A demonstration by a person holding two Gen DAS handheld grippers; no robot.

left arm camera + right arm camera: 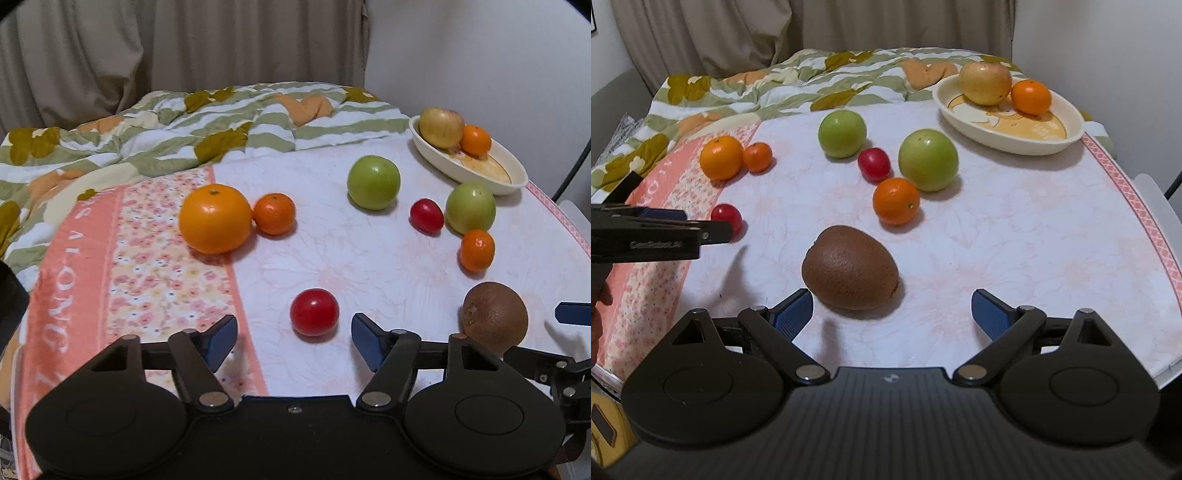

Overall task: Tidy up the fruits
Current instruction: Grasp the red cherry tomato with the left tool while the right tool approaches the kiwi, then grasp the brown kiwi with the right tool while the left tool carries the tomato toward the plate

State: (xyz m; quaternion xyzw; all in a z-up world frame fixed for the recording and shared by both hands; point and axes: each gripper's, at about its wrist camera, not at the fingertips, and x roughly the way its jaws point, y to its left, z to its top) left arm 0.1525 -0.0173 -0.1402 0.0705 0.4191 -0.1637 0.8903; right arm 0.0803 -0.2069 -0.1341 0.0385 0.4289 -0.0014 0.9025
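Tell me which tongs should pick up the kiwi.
Right. The kiwi lies just ahead of the open right tongs; the left tongs face a red tomato instead.

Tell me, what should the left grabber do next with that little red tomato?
Probably ease forward and close. The left gripper is open, and the red tomato sits just ahead of its blue fingertips, not yet between them. The dish already holds two fruits.
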